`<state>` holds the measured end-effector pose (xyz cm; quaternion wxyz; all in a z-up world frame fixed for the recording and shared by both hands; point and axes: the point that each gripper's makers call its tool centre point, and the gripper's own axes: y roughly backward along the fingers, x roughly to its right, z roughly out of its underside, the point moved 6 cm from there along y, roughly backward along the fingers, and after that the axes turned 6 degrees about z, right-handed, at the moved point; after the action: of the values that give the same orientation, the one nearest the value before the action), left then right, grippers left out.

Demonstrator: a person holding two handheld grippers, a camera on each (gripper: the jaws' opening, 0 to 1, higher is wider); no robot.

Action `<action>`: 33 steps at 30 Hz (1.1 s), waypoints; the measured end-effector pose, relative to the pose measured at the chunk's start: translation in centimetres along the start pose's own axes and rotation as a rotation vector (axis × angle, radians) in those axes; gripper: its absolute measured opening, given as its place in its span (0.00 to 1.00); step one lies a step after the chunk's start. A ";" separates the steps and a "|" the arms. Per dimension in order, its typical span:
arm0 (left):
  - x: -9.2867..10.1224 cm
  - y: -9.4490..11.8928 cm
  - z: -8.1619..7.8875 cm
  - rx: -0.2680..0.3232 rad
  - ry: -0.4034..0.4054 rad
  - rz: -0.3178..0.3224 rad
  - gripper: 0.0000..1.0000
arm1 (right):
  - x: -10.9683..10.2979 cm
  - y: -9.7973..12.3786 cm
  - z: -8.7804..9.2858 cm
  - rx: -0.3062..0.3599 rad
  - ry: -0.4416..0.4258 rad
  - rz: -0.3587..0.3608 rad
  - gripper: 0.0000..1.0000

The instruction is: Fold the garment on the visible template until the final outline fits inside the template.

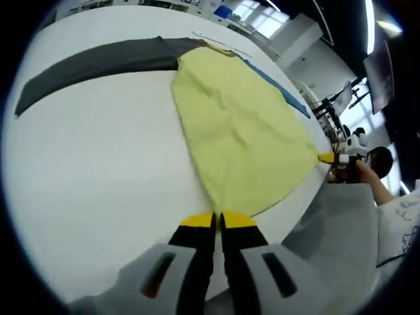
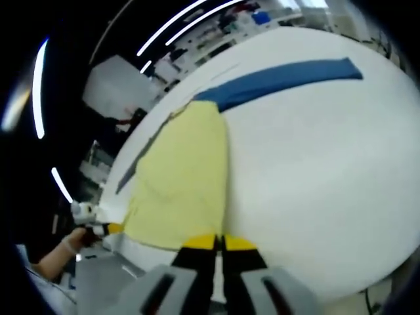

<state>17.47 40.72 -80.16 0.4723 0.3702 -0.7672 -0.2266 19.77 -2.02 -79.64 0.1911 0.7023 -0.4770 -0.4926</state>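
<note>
Garment (image 1: pixel 239 131) edge is what I have pinched in both grippers: in the left gripper view my left gripper (image 1: pixel 218 222) has its yellow-tipped jaws pressed together on the near hem, at one lower corner of the cloth. In the right gripper view my right gripper (image 2: pixel 218 243) is likewise closed tight on the hem at the other near corner. Each gripper also appears at the far side of the other's view, yellow tips at a cloth corner with a hand (image 2: pixel 65 248) behind it.

From my fingers outward, the yellow garment lies flat on the white table (image 1: pixel 98 170), its long axis running away from me, widest at the held hem and narrowing toward the far end. At that far end two long strips spread sideways: a dark grey strip (image 1: pixel 98 62) going off to the left and a blue strip (image 2: pixel 282 77) going off to the right, both lying flat on the table.
</note>
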 end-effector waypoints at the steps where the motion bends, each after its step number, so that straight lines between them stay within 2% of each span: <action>1: 0.0 0.0 0.0 -0.002 -0.005 -0.001 0.00 | 0.1 -0.1 -0.1 -0.002 0.003 0.003 0.00; 13: 0.2 0.1 0.0 -0.018 -0.038 -0.021 0.00 | 0.1 -0.3 0.0 -0.012 0.020 0.012 0.00; 18: 0.2 0.2 0.1 -0.007 -0.054 0.002 0.03 | -0.1 -0.2 0.0 -0.005 0.035 -0.008 0.00; 19: 0.2 0.2 0.2 0.000 -0.048 0.013 0.05 | -0.1 -0.2 0.0 -0.005 0.034 -0.010 0.01; 20: 0.3 0.3 0.2 0.004 -0.046 0.023 0.08 | -0.1 0.0 -0.3 0.022 0.037 -0.017 0.06; 22: 0.7 0.2 -0.2 0.054 -0.040 0.042 0.19 | -0.2 0.3 -0.6 0.044 0.044 -0.018 0.19; 24: 1.1 0.3 -0.6 0.073 -0.057 0.038 0.31 | -0.2 0.5 -1.2 0.075 0.082 -0.029 0.24; 27: 1.5 0.1 -1.4 0.097 -0.139 0.026 0.53 | -0.4 1.0 -1.8 0.110 0.102 -0.040 0.34; 29: 1.6 0.0 -1.7 0.108 -0.169 0.002 0.69 | -0.2 1.0 -2.2 0.134 0.123 -0.033 0.47; 31: 2.1 -0.1 -2.1 0.125 -0.186 0.004 0.77 | -0.1 1.1 -2.6 0.153 0.156 -0.025 0.58; 33: 2.5 -0.1 -2.4 0.141 -0.189 0.016 0.81 | -0.1 1.1 -2.7 0.148 0.168 -0.009 0.69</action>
<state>18.98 38.66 -77.76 0.3726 0.3733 -0.8252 -0.2023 21.59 -3.05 -77.56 0.1758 0.7555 -0.4910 -0.3966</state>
